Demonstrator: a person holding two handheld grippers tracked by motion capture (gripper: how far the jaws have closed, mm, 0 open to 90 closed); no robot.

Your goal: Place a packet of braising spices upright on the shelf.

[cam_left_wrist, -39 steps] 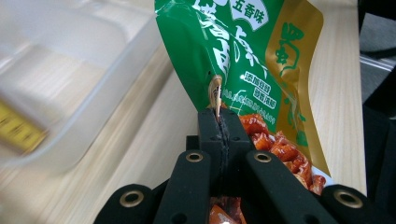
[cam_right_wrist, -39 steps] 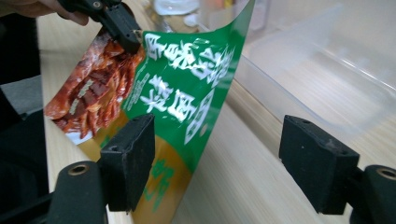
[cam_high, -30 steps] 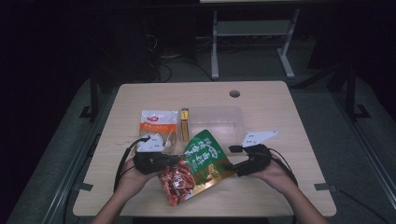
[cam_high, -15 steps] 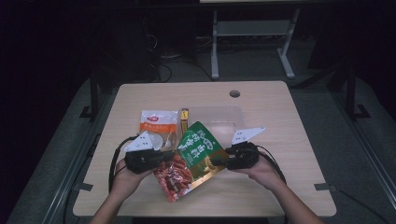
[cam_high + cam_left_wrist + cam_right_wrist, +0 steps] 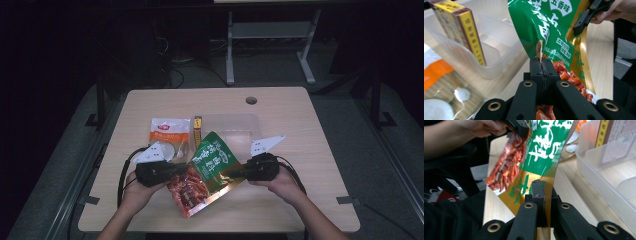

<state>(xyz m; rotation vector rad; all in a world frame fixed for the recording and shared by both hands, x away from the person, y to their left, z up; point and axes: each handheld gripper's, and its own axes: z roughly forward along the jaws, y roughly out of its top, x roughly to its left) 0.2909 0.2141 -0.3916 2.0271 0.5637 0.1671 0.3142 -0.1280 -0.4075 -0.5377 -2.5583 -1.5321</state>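
- Snack pouch spans between both tongs, near the tabletop's front edge.
- Left gripper pinches its left edge.
- Right gripper has just closed, pinching its right edge.

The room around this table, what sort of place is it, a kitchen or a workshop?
Probably a lab or recording room, not a kitchen: a bare wooden table in a dark space, cables on the floor behind it, and a metal stand.

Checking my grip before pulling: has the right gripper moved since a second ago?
Yes. The right gripper has come in leftward, away from the table's right edge, and its jaws have just closed on the green snack bag.
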